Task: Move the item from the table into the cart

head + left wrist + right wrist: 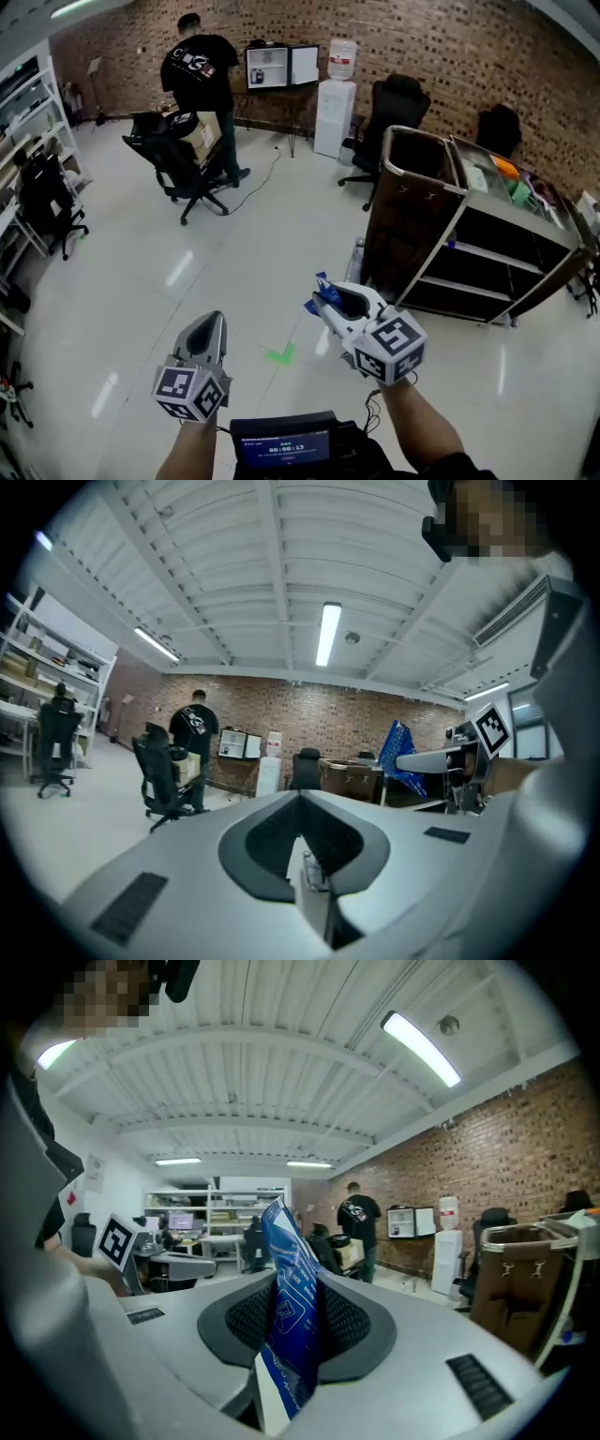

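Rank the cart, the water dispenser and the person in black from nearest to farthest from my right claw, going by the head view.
1. cart: just ahead and right of the right claw holding the blue packet.
2. water dispenser: straight ahead, against the brick wall.
3. person in black: far back on the left.

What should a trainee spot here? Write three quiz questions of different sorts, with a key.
1. Fill in: the left gripper has its jaws ____, with nothing between them.
2. What does the right gripper grip? A) a bottle B) a blue packet C) a cable
3. True or false: the packet already lies in the cart.
Key: 1 shut; 2 B; 3 false.
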Demonstrator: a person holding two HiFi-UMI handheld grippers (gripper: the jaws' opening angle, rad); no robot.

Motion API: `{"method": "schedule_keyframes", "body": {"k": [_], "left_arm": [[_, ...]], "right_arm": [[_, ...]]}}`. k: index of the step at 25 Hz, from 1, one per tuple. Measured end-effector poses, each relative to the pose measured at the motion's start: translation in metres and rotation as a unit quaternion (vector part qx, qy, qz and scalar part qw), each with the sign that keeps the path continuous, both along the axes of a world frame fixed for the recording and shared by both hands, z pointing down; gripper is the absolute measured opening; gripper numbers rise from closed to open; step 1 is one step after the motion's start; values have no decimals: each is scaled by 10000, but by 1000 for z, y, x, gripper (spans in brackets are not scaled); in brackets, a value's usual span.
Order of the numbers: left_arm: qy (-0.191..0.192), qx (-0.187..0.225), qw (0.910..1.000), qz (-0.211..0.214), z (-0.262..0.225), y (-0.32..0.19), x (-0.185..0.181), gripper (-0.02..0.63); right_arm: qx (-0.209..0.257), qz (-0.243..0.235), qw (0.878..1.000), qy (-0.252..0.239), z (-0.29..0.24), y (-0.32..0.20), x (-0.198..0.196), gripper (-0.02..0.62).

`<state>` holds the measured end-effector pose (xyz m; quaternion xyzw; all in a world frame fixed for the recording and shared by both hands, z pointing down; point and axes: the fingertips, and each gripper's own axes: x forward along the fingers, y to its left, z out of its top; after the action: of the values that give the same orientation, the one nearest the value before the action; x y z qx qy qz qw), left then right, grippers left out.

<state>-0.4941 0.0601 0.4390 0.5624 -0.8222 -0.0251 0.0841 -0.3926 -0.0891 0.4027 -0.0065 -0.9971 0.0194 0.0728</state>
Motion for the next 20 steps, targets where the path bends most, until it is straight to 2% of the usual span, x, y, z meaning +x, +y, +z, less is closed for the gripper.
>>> {"method": "schedule_keyframes", "body": {"k": [4,7,15,20], "left_arm": [[166,-21,9969,772,4,-129,4,0],[123,20,9915,1294,0,-223,25,0],[13,225,9732,2290,-27,-480,115,0],[-241,311,9579,2843,-54,-601,141,0]], "right_arm": [[117,930,9955,117,-7,-121,41,84],[111,1375,9904,34,-14,-197,76,84],[187,2193,9753,-195,-31,-405,176,84],[233,2578,9657,-205,-39,-513,197,84]]}}
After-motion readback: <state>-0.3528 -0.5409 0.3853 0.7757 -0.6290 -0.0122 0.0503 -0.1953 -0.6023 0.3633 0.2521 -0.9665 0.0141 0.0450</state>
